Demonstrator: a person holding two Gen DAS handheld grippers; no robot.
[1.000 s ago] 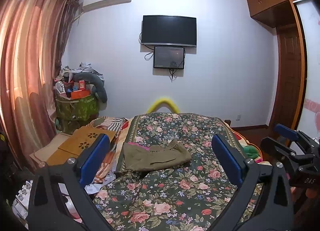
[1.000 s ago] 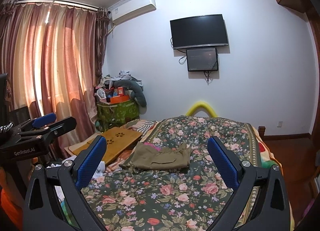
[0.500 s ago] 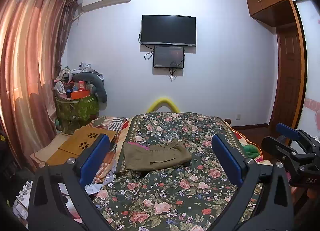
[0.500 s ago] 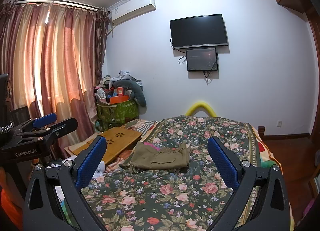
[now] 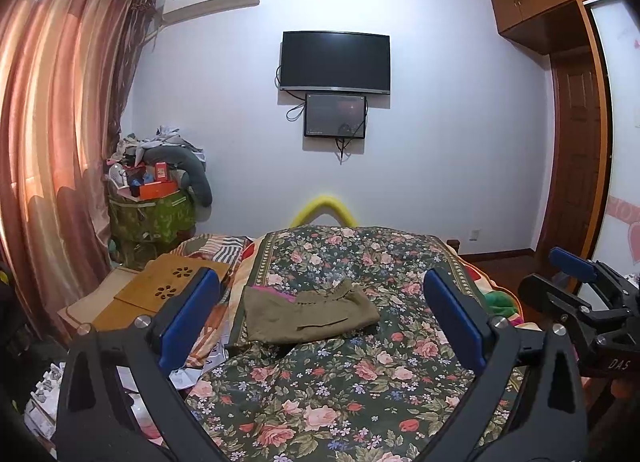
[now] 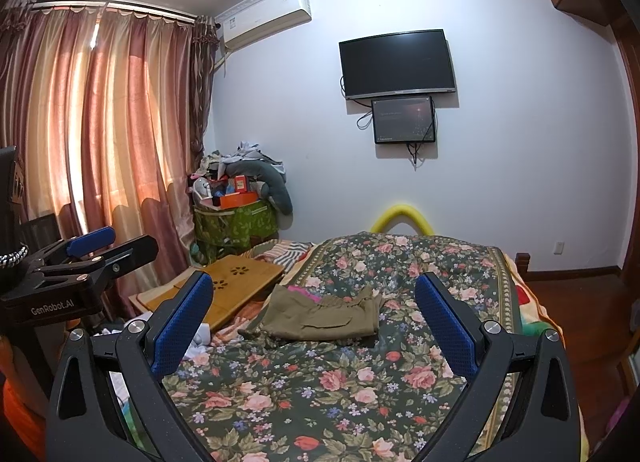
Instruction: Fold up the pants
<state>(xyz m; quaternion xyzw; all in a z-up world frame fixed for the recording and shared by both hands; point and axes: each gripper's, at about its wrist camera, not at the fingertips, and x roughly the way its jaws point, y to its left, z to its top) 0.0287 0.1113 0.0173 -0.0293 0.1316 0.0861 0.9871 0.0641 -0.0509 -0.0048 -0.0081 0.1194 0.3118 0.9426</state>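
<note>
Olive-green pants (image 5: pixel 308 312) lie folded into a compact rectangle on the floral bedspread (image 5: pixel 340 390), toward its left side, with a strip of pink at the waistband. The same pants (image 6: pixel 324 316) show in the right wrist view. My left gripper (image 5: pixel 320 320) hangs well short of them, open and empty, blue pads spread wide. My right gripper (image 6: pixel 314 324) is likewise open and empty, held back above the near end of the bed. Each gripper appears at the edge of the other's view.
A wooden lap desk (image 5: pixel 172 286) rests left of the bed over striped bedding. A green bin (image 5: pixel 154 218) piled with clutter stands by the curtain (image 5: pixel 48 166). A TV (image 5: pixel 335 62) hangs on the far wall. A wardrobe (image 5: pixel 576 150) stands at right.
Nothing much has changed. Both grippers stay open and nearly still, with only a slight drift of the views. The pants have not moved.
</note>
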